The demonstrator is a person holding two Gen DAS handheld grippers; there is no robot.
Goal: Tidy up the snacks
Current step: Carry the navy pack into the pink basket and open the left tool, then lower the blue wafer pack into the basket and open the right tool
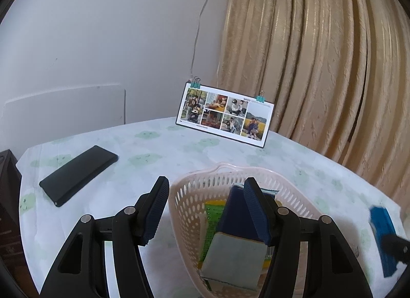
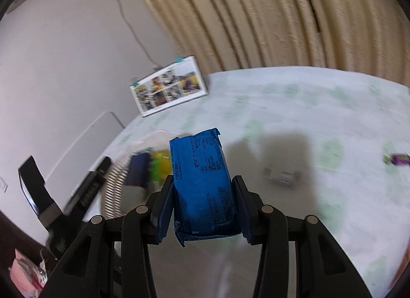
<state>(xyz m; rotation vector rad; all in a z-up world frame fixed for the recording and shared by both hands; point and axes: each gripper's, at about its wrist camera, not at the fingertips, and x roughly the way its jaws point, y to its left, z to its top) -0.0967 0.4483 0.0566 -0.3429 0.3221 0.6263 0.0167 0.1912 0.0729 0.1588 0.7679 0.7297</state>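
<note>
The right gripper (image 2: 202, 200) is clamping a blue snack packet (image 2: 203, 185) between its two pads, jaws closed in tight against the wrapper's sides, and the packet is sticking forward out of the grip, printed label facing up. It is hanging above the pale, green-patterned tablecloth (image 2: 294, 108), casting a shadow at about two o'clock from the packet. Off at ten o'clock from it, the pink perforated basket (image 2: 115, 182) is showing blurred, with dark and yellow-green packets already sitting inside. A small grey wrapped snack (image 2: 282, 176) is lying on the cloth at three o'clock, well apart, and a purple snack (image 2: 398, 158) is sitting farther out the same way near the edge of view.

Over in the left wrist view, the left gripper (image 1: 206, 205) is hovering with its jaws spread wide, holding nothing, its right finger over the basket's (image 1: 187, 195) interior and its left finger outside the rim. Inside, a navy packet (image 1: 235, 211) is lying over a green one (image 1: 214, 212). A black phone (image 1: 78, 175) is lying flat at ten o'clock from the basket, and a photo calendar (image 1: 225, 113) is standing at twelve o'clock before the beige curtain (image 1: 320, 67).
</note>
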